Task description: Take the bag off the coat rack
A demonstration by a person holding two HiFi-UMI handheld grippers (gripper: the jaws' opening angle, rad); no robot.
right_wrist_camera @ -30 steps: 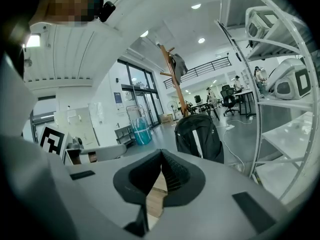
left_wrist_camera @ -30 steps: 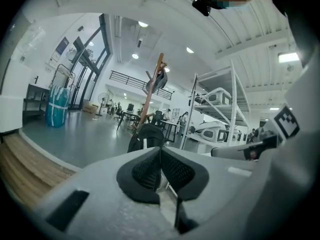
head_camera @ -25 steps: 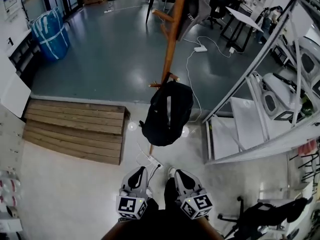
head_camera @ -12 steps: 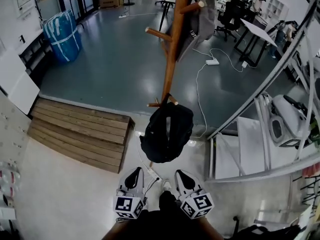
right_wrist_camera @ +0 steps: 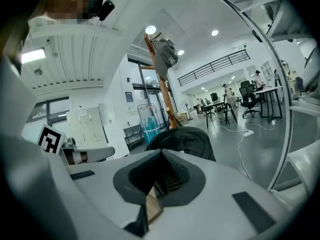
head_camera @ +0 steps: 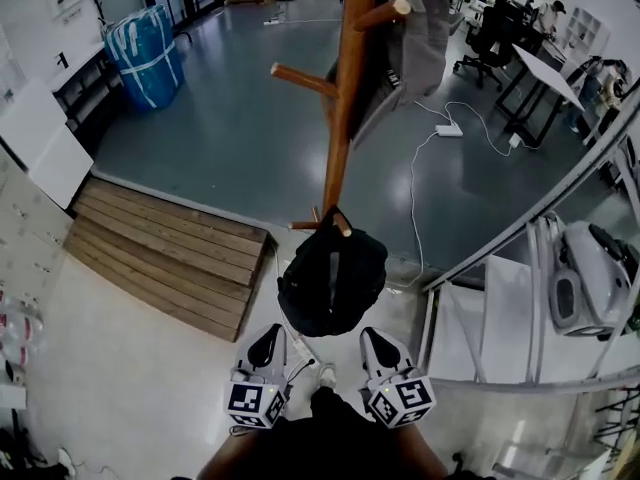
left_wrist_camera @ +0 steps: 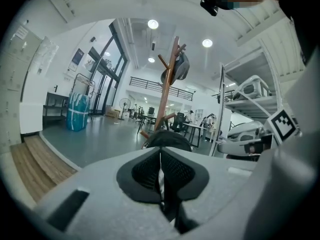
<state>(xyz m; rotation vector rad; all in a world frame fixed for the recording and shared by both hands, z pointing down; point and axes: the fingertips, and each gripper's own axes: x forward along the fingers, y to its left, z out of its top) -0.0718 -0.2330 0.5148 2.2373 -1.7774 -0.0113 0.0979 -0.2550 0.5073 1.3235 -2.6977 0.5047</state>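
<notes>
Keeping the jaws of the left gripper (left_wrist_camera: 161,184) pressed fully together, gripping nothing. Doing the same with the right gripper (right_wrist_camera: 154,194): jaws meeting, nothing between. Holding both low and close to the body, side by side, pointing roughly level toward the bag (head_camera: 332,283).

Seeing the bag, black and rounded, hanging from a short lower peg (head_camera: 342,224) of the wooden coat rack (head_camera: 345,98). Sitting just ahead of both grippers, between their lines of aim, touching neither. Not managing to tell how its loop is hooked, since the top is bunching up at the peg. Noting a grey item (head_camera: 425,18) hanging from an upper peg, well apart from the bag. Also noting a wooden ramp (head_camera: 170,258) on the floor to the left, a metal shelf frame (head_camera: 500,243) to the right and a white cable (head_camera: 411,198) trailing beyond the rack.

Judging the step in hand as the approach: bag not yet touched, task barely begun. Expecting the next move to call for opening one pair of jaws, reaching up to the strap or loop at the peg and closing on it. Then lifting up and outward along the angled peg until clearing its end. Possibly steadying the bag's body with the other gripper. Guarding against dragging sideways, probably tipping or rocking the rack.
</notes>
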